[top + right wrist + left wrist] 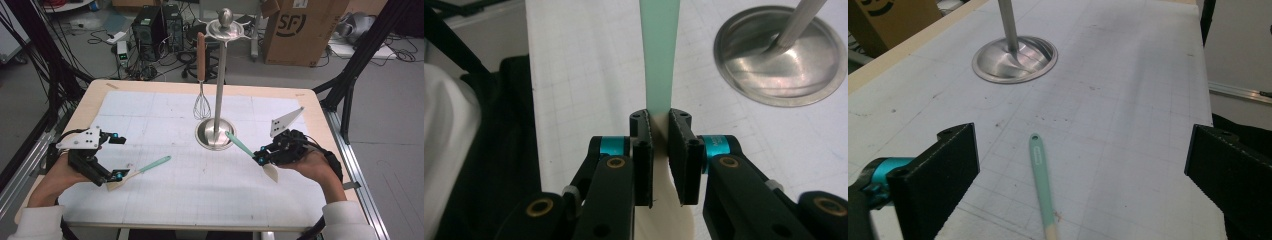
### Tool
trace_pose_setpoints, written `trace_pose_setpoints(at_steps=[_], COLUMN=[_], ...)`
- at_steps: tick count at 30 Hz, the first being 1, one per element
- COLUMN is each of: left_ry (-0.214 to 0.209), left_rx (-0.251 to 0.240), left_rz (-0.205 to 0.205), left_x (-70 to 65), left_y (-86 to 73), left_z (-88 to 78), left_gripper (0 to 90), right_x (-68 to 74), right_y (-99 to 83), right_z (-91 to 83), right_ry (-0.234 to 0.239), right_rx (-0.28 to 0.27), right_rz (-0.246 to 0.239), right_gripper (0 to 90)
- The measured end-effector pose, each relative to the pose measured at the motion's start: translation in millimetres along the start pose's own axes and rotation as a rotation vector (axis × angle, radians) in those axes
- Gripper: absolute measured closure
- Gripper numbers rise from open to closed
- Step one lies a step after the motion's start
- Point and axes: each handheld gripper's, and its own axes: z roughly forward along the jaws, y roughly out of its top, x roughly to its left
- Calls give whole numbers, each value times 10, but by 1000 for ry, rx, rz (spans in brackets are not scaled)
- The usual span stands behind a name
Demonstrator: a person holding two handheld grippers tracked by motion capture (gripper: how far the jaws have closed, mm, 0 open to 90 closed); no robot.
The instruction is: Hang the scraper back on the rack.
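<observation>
**One spatula up, one still on the mat**

The right gripper clamps a mint-handled spatula near the utensil stand, not yet hung. The left gripper stands open over the second spatula, lying flat. Count: two spatulas, one whisk hanging, one stand.

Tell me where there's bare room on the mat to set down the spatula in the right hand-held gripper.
Free: the near middle, between the left spatula and the right hand-held gripper, and the far corners of the mat. Crowded: around the stand and whisk.
</observation>
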Motion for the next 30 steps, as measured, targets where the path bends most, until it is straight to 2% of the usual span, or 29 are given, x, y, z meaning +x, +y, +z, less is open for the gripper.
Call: trace_pose_setpoints(at_steps=[4,10,15,19,25,30], left_ry=[3,7,11,11,10,12], left_rx=[-4,-9,-16,-20,-19,-13], left_rz=[0,-6,-16,-17,-20,-19], left_x=[-1,14,30,39,47,56], left_y=[-5,-21,-32,-39,-45,-54], left_z=[-9,-35,-52,-66,-66,-67], left_gripper=[17,17,17,17,17,17], right_x=[-7,-53,-97,-157,-247,-304], right_y=[50,159,236,302,407,490], right_z=[-134,-429,-583,-714,-865,-1008], right_ry=[-14,-23,-41,-30,-49,-52], right_rx=[-29,-109,-129,-162,-160,-182], right_rz=[-2,3,-1,13,12,12], right_gripper=[809,809,809,809,809,808])
